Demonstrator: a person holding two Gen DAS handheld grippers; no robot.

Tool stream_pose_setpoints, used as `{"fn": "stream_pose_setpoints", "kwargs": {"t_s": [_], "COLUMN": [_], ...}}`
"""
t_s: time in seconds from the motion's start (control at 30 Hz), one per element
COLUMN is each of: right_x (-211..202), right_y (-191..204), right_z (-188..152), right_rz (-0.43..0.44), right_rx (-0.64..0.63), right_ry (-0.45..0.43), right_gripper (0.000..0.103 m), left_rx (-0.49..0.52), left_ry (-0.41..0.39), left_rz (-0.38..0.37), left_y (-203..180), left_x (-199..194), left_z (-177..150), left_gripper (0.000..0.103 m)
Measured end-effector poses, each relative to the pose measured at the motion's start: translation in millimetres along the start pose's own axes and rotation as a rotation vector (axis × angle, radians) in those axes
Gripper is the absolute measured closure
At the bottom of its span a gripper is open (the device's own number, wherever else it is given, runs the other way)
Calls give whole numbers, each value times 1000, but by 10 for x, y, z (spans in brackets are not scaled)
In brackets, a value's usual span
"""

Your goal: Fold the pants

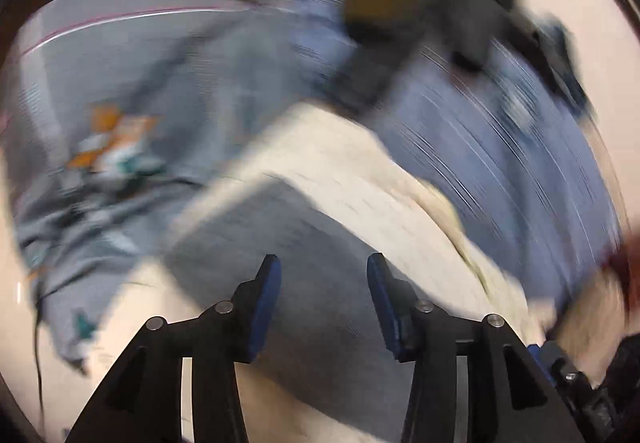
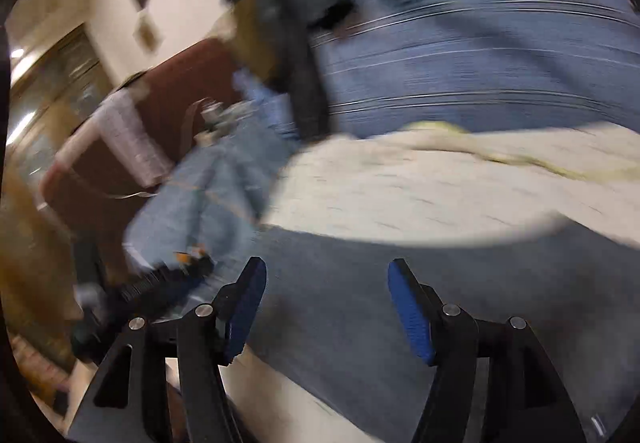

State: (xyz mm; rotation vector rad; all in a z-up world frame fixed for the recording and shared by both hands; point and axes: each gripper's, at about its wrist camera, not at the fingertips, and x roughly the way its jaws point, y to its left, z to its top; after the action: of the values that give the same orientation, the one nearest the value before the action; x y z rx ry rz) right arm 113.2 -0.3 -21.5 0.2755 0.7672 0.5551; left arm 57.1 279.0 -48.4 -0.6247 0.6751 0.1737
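Observation:
Both views are blurred by motion. Grey pants [image 1: 288, 243] lie folded just ahead of my left gripper [image 1: 324, 267], which is open and empty above them. The same grey pants [image 2: 340, 283] show under my right gripper [image 2: 326, 271], which is open and empty too. A cream garment [image 1: 360, 171] lies beyond the pants; it also shows in the right wrist view [image 2: 420, 191].
A grey-blue printed garment [image 1: 120, 115] is spread at the left. A person in a blue striped shirt [image 1: 500, 147] leans over the far side, also seen in the right wrist view [image 2: 480, 63]. The pale surface [image 1: 152, 331] shows beside the pants. A brown chair [image 2: 160, 115] stands behind.

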Motion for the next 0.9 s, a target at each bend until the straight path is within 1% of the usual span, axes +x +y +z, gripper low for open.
{"fn": "stream_pose_setpoints", "kwargs": {"t_s": [0.03, 0.07, 0.13, 0.17, 0.23, 0.3, 0.33, 0.37, 0.43, 0.47, 0.5, 0.57, 0.63, 0.67, 0.77, 0.9], "right_x": [-192, -413, -717, -814, -1043, -1214, -1311, -1375, -1503, -1585, -1623, -1697, -1715, -1739, -1830, -1896], "right_y": [-154, -371, -724, -879, -1176, -1368, -1438, -1485, -1564, -1618, -1664, -1784, -1837, -1895, -1987, -2031], "right_z": [-143, -266, -435, -451, -494, -506, -518, -528, -565, -594, -608, -616, -619, -618, -648, -635], "right_rz": [-62, -121, -196, -210, -279, -344, -358, -377, -453, -493, -509, -514, -518, -514, -479, -504], "right_rx": [16, 42, 108, 126, 170, 197, 207, 214, 201, 203, 212, 232, 254, 279, 337, 323], "right_ry": [-23, -43, -60, -62, -74, -90, -112, -129, -165, -196, -209, -206, -203, -202, -209, -206], "right_gripper": [37, 37, 37, 37, 37, 37, 37, 37, 37, 37, 36, 36, 36, 36, 36, 36], "left_rx": [77, 145, 251, 303, 388, 473, 528, 558, 591, 588, 581, 568, 589, 598, 647, 705], "left_ry": [26, 32, 23, 32, 62, 84, 92, 95, 105, 116, 132, 157, 163, 162, 142, 92], "left_rz": [-36, -52, -51, -47, -37, -53, -51, -43, -41, -48, -60, -78, -71, -65, -56, -77], "left_y": [-190, -370, -703, -867, -1160, -1430, -1594, -1683, -1860, -1902, -1962, -2066, -2197, -2208, -2345, -2508], "left_x": [13, 6, -16, -24, -27, -58, -73, -93, -123, -114, -130, -140, -129, -87, -118, -137], "left_z": [-89, -191, -424, -560, -834, -1080, -1238, -1312, -1450, -1475, -1527, -1603, -1668, -1641, -1743, -1870], "left_gripper": [58, 58, 55, 54, 54, 54, 54, 54, 54, 54, 54, 54, 53, 53, 53, 53]}}
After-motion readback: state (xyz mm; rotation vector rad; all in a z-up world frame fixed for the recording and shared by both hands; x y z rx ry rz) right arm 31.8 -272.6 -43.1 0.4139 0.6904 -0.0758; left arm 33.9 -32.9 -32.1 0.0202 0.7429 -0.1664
